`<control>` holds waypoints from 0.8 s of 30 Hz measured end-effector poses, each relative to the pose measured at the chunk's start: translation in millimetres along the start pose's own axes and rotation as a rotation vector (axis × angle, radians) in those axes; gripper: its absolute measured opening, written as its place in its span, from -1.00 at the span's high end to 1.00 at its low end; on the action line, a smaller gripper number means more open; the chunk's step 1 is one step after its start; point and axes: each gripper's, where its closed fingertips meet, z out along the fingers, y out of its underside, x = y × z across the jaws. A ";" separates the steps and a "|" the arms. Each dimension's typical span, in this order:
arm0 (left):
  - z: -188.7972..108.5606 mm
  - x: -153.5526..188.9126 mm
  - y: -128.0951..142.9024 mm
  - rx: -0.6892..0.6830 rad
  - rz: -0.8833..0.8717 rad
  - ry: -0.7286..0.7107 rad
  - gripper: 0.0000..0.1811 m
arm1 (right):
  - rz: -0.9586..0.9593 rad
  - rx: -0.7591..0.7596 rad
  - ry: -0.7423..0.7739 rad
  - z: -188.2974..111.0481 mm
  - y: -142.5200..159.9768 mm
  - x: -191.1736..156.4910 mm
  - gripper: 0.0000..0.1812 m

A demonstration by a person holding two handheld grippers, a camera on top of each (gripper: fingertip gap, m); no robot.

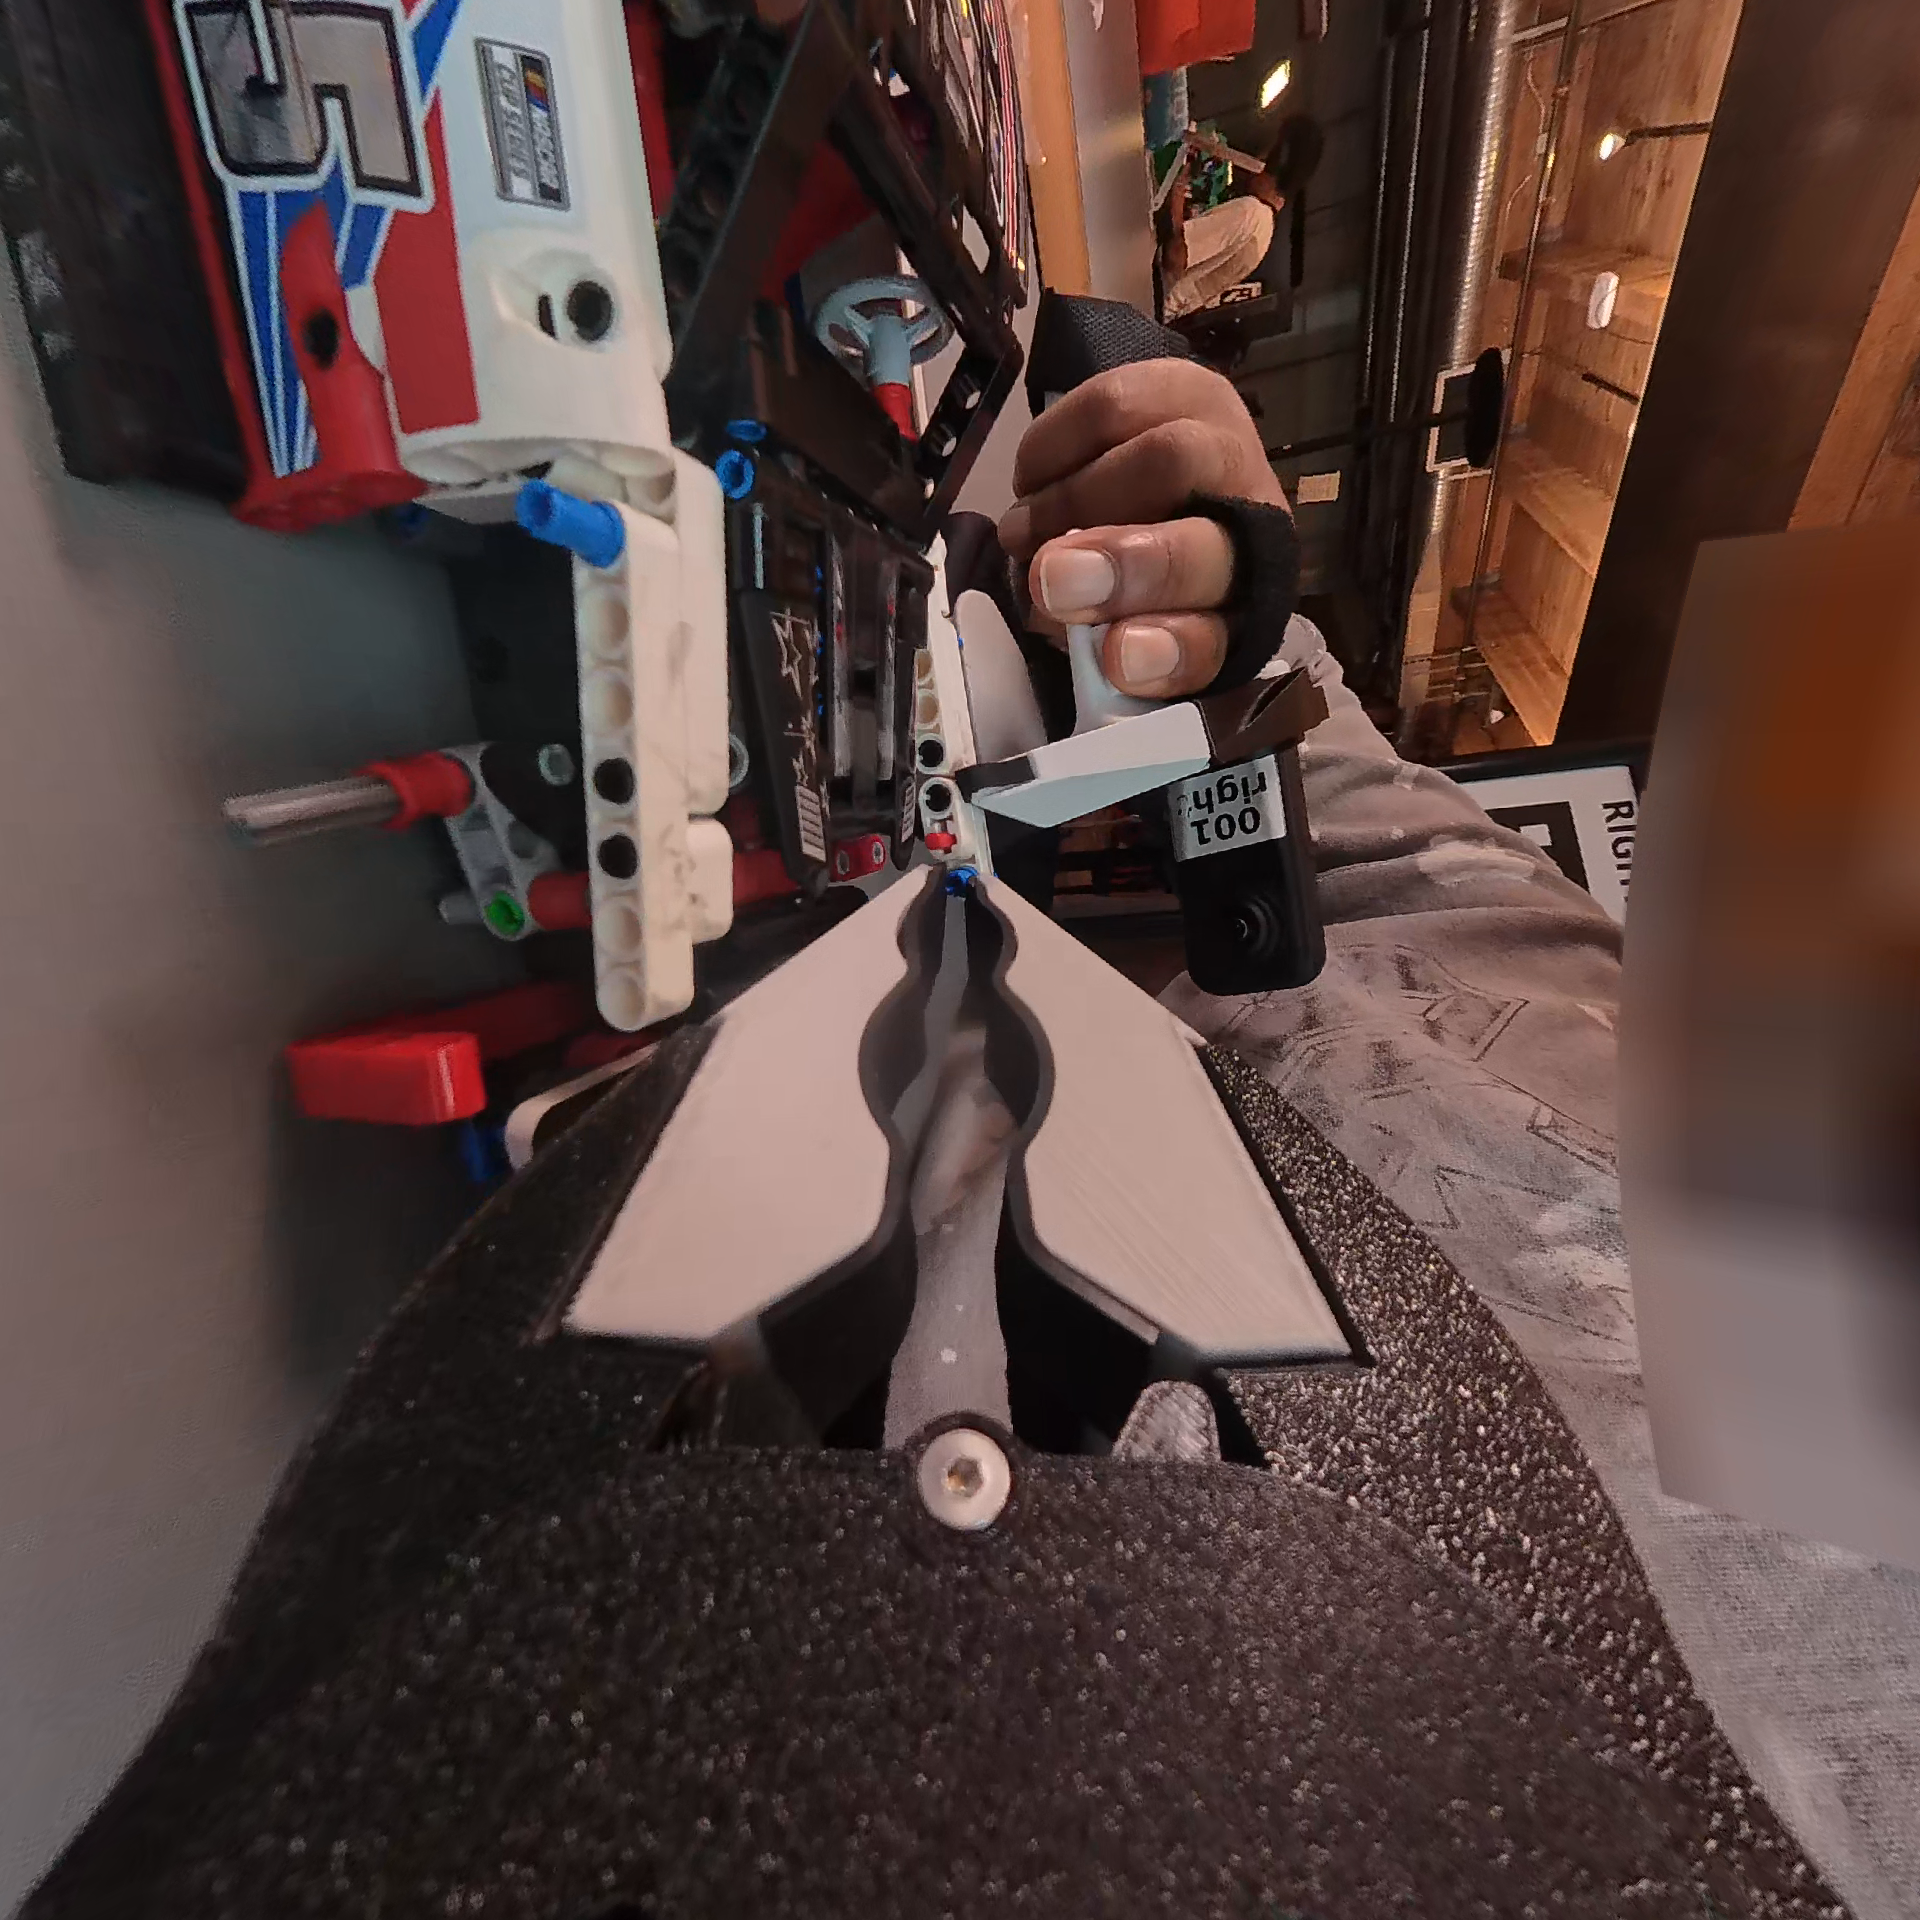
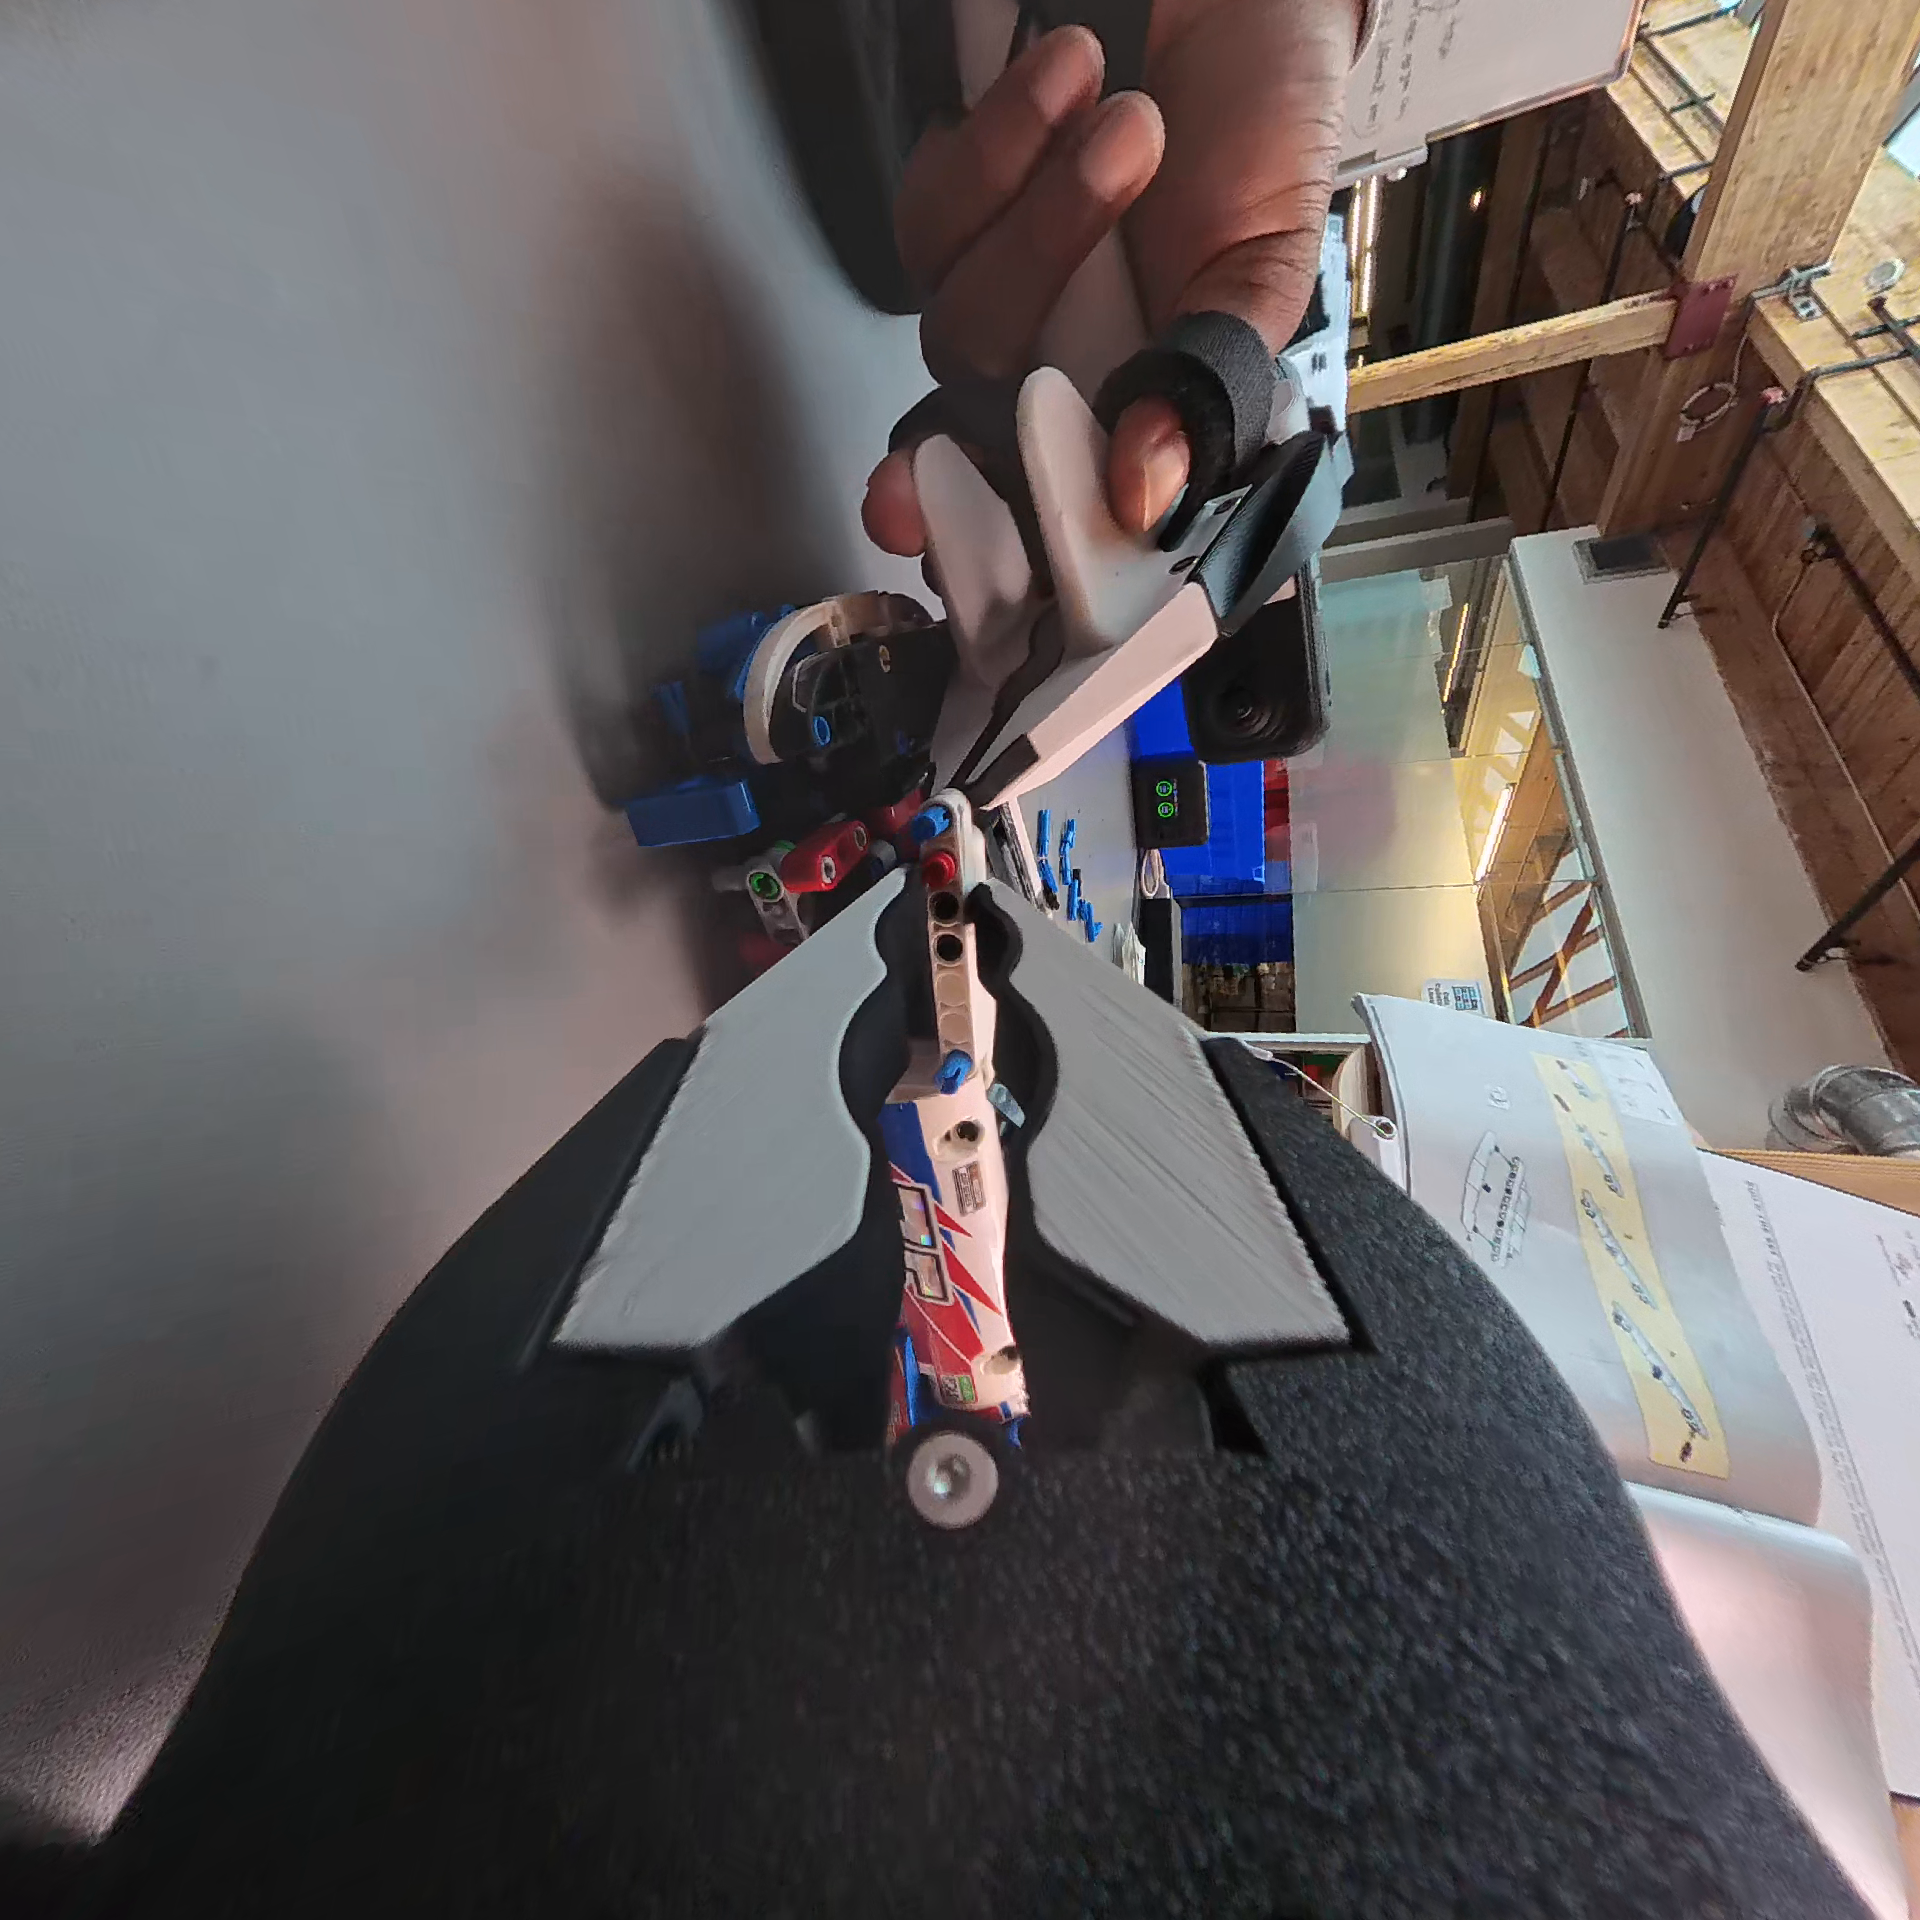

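A toy building-brick race car [image 1: 499, 312], white with red and blue panels, lies on its side close in front of me. My left gripper [image 1: 956, 883] is shut on a small blue pin [image 1: 957, 880] at its fingertips. The pin sits at the end of a white holed beam [image 2: 951, 966] of the car's side panel [image 2: 961, 1247]. My right gripper [image 2: 951, 894] is shut on that beam, with the panel running back between its fingers. The left gripper also shows in the right wrist view [image 2: 961, 795], hand-held, its tips at the blue pin [image 2: 932, 821]. The right gripper shows in the left wrist view [image 1: 977, 798].
An open instruction booklet [image 2: 1558, 1195] lies at the right. Loose blue pins [image 2: 1065, 862] lie on the white table, with a black device with green lights [image 2: 1169, 800] and a blue bin [image 2: 1216, 748] beyond. A grey wall [image 2: 312, 520] is at the left. A person [image 1: 1221, 239] sits far off.
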 end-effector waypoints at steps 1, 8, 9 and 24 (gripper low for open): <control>-0.5 -0.3 0.4 -0.002 -0.001 -0.003 1.00 | -0.009 -0.001 0.003 1.0 -0.6 -0.3 0.92; -4.6 -1.9 1.7 -0.005 0.005 -0.013 1.00 | -0.010 0.017 0.024 5.0 -1.8 -2.4 0.93; -6.0 -2.2 1.7 -0.006 0.005 -0.013 1.00 | -0.011 0.020 0.025 5.7 -2.3 -2.4 0.93; -21.6 -5.0 0.6 0.024 -0.007 0.005 1.00 | -0.028 0.044 0.061 12.4 -5.5 -0.6 0.94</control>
